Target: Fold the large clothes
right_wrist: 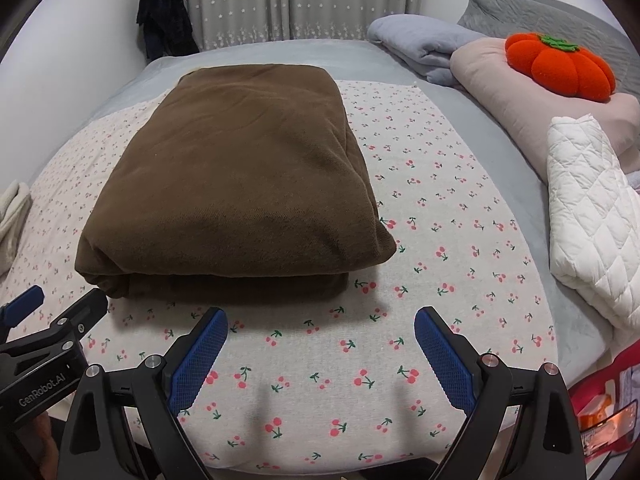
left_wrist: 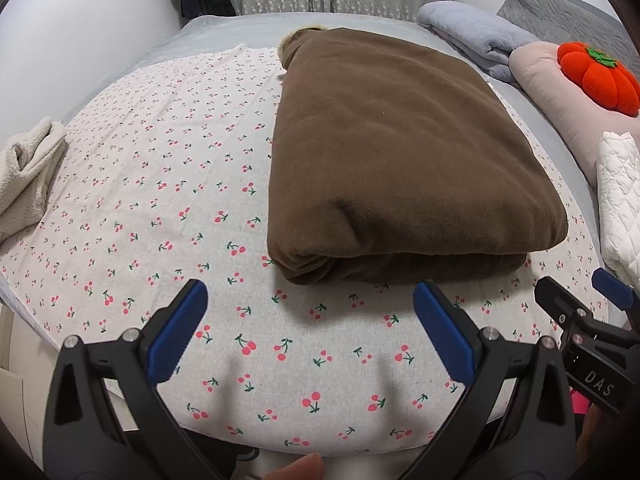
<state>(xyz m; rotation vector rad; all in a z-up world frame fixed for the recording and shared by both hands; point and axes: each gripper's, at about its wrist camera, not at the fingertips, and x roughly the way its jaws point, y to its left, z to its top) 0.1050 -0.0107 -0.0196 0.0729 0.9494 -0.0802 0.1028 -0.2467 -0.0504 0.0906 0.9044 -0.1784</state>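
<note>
A large brown fleece garment (left_wrist: 400, 152) lies folded into a thick rectangle on a cherry-print sheet (left_wrist: 160, 168); a pale furry collar peeks out at its far end. In the right wrist view the same brown bundle (right_wrist: 240, 176) sits left of centre on the cherry-print sheet (right_wrist: 460, 240). My left gripper (left_wrist: 310, 320) hovers open just in front of the bundle's near edge, holding nothing. My right gripper (right_wrist: 320, 344) is also open and empty, a little short of the near fold. The right gripper (left_wrist: 580, 304) shows at the right edge of the left wrist view, and the left gripper (right_wrist: 56, 304) at the left edge of the right wrist view.
A cream fleece item (left_wrist: 28, 168) lies at the sheet's left edge. On the right are a white quilted pad (right_wrist: 588, 216), a pink pillow (right_wrist: 500, 80) with an orange pumpkin cushion (right_wrist: 560, 66), and a folded grey blanket (right_wrist: 416, 40). Curtains and dark hanging clothes (right_wrist: 164, 12) stand behind the bed.
</note>
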